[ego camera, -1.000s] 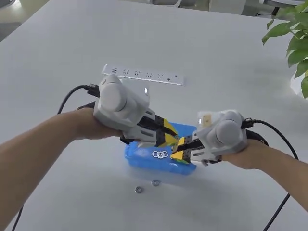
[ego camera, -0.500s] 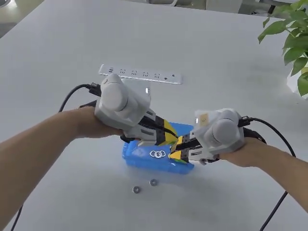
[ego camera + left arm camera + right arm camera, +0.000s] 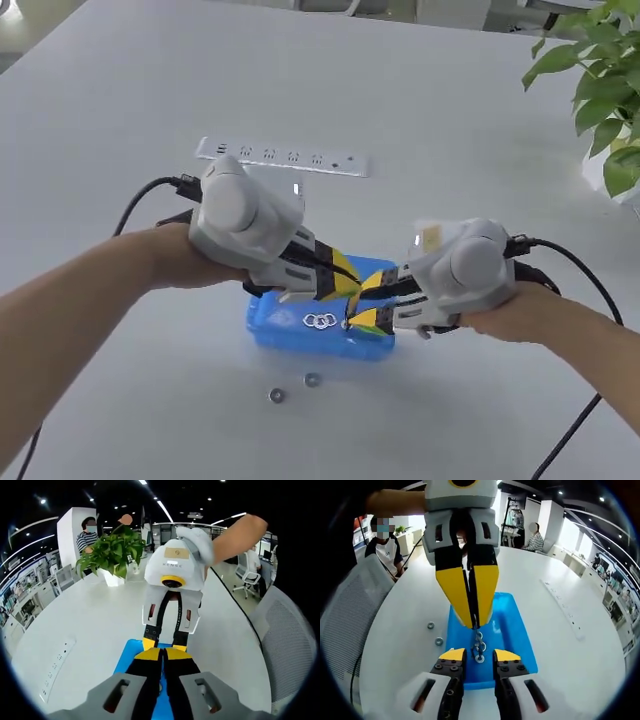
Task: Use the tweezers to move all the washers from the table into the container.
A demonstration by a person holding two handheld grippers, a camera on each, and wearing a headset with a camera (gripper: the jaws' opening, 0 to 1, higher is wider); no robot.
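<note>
White table [image 3: 450, 110]: blue container [image 3: 268, 328] holds washers [image 3: 319, 321], two loose washers [image 3: 312, 380] lie beside.

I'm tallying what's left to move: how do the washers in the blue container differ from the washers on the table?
The container washers number three; the table washers number two. The container washers lie touching in a row; the table washers lie apart. The container washers sit under the tweezers in the left tool; the table washers lie outside the container. Both are small silvery rings lying flat.
</note>
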